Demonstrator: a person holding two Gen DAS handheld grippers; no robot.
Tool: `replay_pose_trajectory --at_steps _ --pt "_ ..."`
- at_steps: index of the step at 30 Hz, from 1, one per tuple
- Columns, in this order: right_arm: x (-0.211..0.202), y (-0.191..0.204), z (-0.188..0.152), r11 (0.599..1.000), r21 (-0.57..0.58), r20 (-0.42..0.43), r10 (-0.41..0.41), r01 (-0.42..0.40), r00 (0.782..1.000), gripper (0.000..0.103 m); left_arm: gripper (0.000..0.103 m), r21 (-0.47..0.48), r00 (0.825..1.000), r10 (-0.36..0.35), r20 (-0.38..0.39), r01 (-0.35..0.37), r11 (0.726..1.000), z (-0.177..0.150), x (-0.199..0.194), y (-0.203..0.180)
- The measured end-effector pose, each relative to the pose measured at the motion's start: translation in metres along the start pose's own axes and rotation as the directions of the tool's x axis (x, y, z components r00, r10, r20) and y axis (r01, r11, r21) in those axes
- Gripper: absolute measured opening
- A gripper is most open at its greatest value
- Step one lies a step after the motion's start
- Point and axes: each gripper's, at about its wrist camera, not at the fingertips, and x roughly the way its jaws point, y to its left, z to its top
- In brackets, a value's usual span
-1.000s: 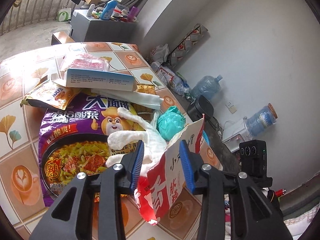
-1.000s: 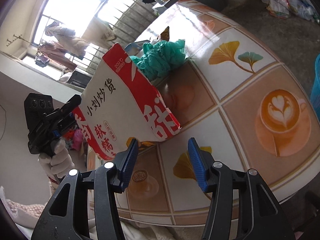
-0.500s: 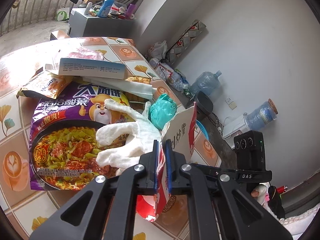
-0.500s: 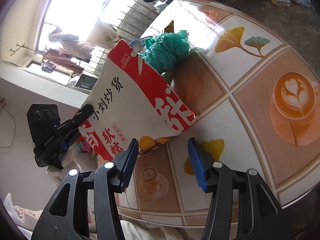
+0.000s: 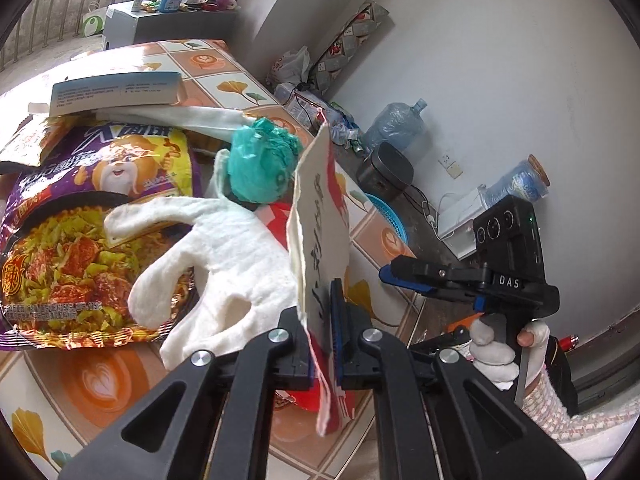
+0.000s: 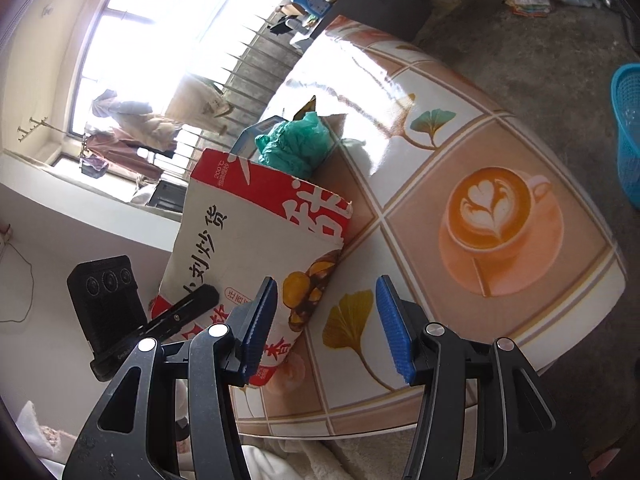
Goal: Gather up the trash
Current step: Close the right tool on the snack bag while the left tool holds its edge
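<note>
The left tongs (image 5: 322, 344) are clamped narrow on the lower part of a red-and-white paper snack bag (image 5: 320, 216), their blue pads pressing both faces of it. The bag stands nearly on edge from this side, its long axis running up and away from the tongs, with the torn top edge highest and its red bottom corner hanging below the pads over the counter (image 5: 100, 376). From the right wrist view the same bag (image 6: 248, 240) shows its broad printed face, tilted, with its long axis rising away from the tongs to a red band at the upper end. Black Chinese characters run down the white panel, large white characters sit on red, "200°C" is printed small near the top, and chestnuts are pictured at the lower right.

The right tongs (image 6: 324, 328) stand half open with nothing between them; the bag lies just to their left, its edge beside the left pad. They carry the letters "DAS" in the left view.

Beyond the left tongs lie a white cloth glove (image 5: 212, 256), a crumpled green plastic bag (image 5: 260, 168) and a purple instant-noodle packet (image 5: 92, 216) with a cartoon mascot.
</note>
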Motion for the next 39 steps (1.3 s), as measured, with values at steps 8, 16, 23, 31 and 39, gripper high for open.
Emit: replay_pose_trajectory --at_steps 8,16,23,31,39 --pt "-0.004 -0.014 0.000 1.000 0.022 0.011 0.007 -0.007 1.000 0.050 0.006 0.277 0.987 0.136 0.080 -0.153 0.948 -0.013 0.011 -0.061" --pt "-0.002 -0.010 0.004 1.000 0.020 0.010 0.005 -0.005 1.000 0.050 0.006 0.297 0.985 0.156 0.072 -0.170 0.940 -0.018 0.025 -0.061" --pt "0.002 -0.003 0.003 1.000 0.017 -0.007 0.014 -0.014 1.000 0.050 0.000 0.041 0.999 0.007 0.040 -0.008 0.999 -0.008 0.020 -0.016" --pt "0.018 0.002 0.003 0.983 0.069 -0.032 0.172 -0.170 0.985 0.050 0.000 -0.180 0.961 -0.253 0.108 0.269 0.946 0.002 0.006 0.020" --pt "0.018 0.000 0.004 0.966 0.097 -0.018 0.242 -0.239 0.970 0.035 0.000 -0.206 0.949 -0.298 0.098 0.313 0.927 0.004 0.018 0.015"
